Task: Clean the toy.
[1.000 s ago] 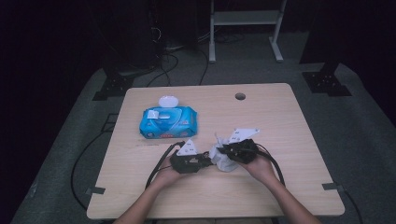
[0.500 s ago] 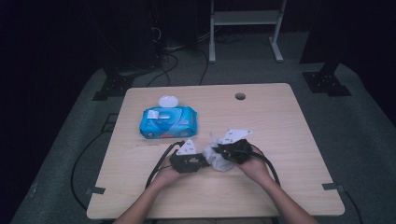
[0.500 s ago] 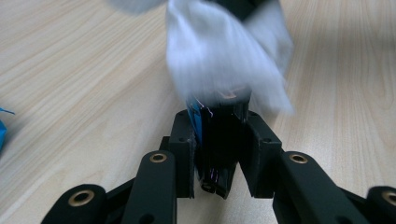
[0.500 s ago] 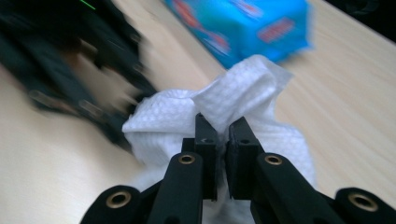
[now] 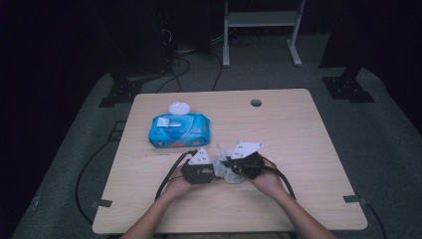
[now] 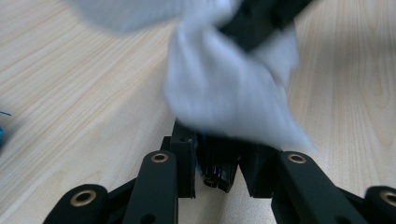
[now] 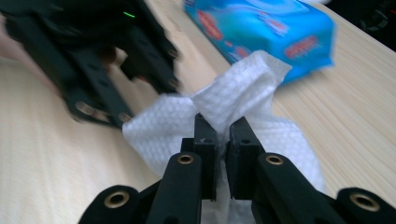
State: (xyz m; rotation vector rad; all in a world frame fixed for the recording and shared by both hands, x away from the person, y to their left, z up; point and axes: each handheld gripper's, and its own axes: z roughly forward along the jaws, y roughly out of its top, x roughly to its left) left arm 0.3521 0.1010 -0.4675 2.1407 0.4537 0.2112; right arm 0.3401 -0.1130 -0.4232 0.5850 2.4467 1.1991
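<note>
One crumpled white textured wipe [image 5: 230, 169] is held near the worktop's front edge | right gripper [image 7: 223, 128] clamped on it | left gripper [image 6: 219, 154] clamped too, its tips hidden | one blue rectangular wipe pack [image 5: 179, 130] lies toward the back-left corner.

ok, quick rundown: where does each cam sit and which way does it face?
High view: above the person's side, looking forward and down on the table; forearms, both hand-held grippers show.
Left gripper view: rides the left hand-held gripper, looking along its jaws at the white wipe.
Right gripper view: rides the right hand-held gripper, jaws pinching the wipe; blue wipes pack beyond.
Shared: the wipe, the tabletop.
</note>
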